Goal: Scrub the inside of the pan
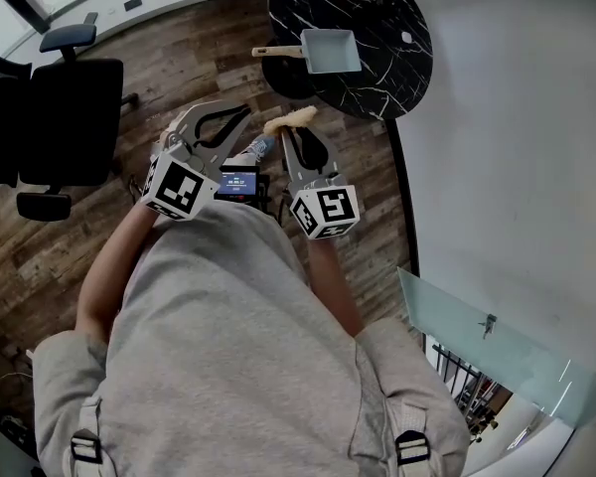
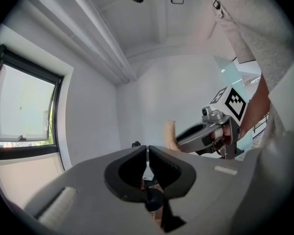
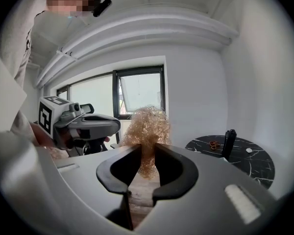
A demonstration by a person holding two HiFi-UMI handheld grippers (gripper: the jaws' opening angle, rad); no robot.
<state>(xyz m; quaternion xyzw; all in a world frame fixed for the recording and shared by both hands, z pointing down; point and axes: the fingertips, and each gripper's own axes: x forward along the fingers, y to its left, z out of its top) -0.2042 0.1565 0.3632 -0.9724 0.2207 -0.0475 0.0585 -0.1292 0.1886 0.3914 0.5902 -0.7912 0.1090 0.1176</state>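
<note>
Clamped in the right gripper (image 3: pixel 147 148) is a golden wire scrubber (image 3: pixel 146 126), a frizzy tuft pinched between the dark pads with most of it standing out past the jaw tips. From the head view, this gripper (image 1: pixel 290 130) is held out in front of the person's grey top, and the scrubber (image 1: pixel 291 118) shows as a pale lump at its end. Just beside it is the left gripper (image 1: pixel 240 115), and its own view shows its jaws (image 2: pixel 147 151) pressed together with nothing between them. Both grippers hang in the air above a wooden floor (image 1: pixel 179 68).

Beyond them is the pan (image 1: pixel 333 53), a pale blue square one with a wooden handle pointing left. It sits near the edge of a round black marble table (image 1: pixel 377 28), well apart from the scrubber. A black office chair (image 1: pixel 70 117) stands off to the left.
</note>
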